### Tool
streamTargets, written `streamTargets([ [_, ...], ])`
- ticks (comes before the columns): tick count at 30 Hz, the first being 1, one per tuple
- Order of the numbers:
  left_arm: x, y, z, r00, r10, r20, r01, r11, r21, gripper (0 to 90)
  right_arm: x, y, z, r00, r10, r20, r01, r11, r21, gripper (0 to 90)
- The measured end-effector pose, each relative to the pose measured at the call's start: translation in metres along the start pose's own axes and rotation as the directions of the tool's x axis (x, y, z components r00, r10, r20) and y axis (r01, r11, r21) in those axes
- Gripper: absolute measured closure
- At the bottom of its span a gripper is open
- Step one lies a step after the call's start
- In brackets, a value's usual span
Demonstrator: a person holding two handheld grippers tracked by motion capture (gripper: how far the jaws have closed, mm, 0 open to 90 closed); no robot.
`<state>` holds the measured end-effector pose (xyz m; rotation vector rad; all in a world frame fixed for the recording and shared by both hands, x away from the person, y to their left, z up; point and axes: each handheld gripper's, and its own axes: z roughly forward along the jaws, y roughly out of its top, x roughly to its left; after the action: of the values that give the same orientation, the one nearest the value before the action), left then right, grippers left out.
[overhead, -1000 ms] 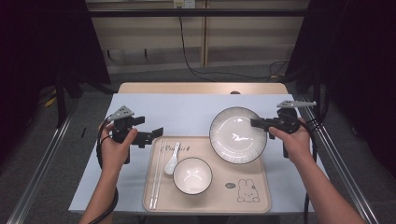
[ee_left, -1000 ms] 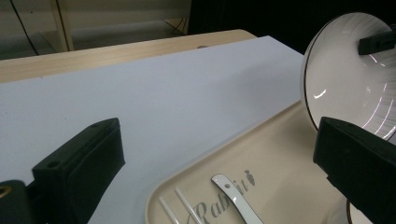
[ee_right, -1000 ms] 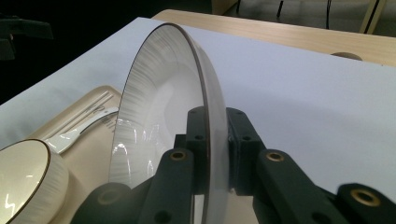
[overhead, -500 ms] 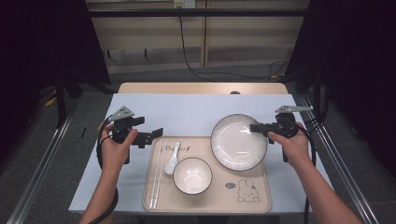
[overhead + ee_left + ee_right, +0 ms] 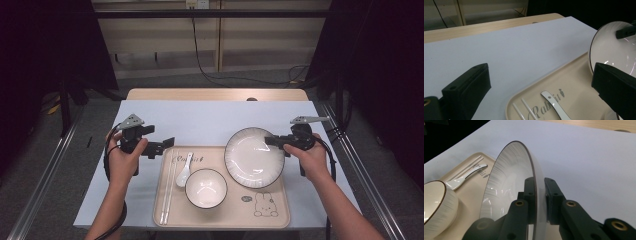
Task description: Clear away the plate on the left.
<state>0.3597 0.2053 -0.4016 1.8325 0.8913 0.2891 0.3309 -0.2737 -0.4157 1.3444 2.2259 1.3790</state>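
A large white plate [image 5: 254, 156] with a dark rim is tilted over the far right corner of the beige tray [image 5: 225, 212]. My right gripper [image 5: 276, 142] is shut on the plate's right rim. In the right gripper view, one jaw presses inside the plate [image 5: 509, 177] and the other outside, at my right gripper [image 5: 537, 192]. My left gripper [image 5: 159, 146] hovers just left of the tray's far left corner. It is open with nothing in it, and in its own view the left gripper [image 5: 540, 72] has its jaws wide apart over the tray [image 5: 574, 82].
On the tray lie a small white bowl [image 5: 206, 187], a white spoon [image 5: 184, 167] and a pair of white chopsticks [image 5: 169, 187]. A pale blue sheet [image 5: 215, 117] covers the table, with a bare wooden strip [image 5: 215, 95] along the far edge.
The right hand has brought the plate down and slightly toward me, and it now lies flatter over the tray. The left gripper has stayed in place.
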Motion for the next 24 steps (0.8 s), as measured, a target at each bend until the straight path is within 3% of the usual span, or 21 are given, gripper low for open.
streamTargets([
  [15, 0.0016, -0.0003, -0.0004, 0.9998, 0.014, -0.014, -0.014, 0.9999, 0.009, 2.5, -0.0004, -0.0051, 0.0074, 0.9993, 0.023, -0.03, -0.023, 0.9997, 0.0, 81.7],
  [24, 0.002, -0.0008, 0.0004, 0.9999, 0.008, -0.013, -0.008, 0.9999, 0.006, 2.4, -0.0014, -0.0081, 0.0097, 0.9995, 0.022, -0.022, -0.022, 0.9997, -0.008, 81.6],
])
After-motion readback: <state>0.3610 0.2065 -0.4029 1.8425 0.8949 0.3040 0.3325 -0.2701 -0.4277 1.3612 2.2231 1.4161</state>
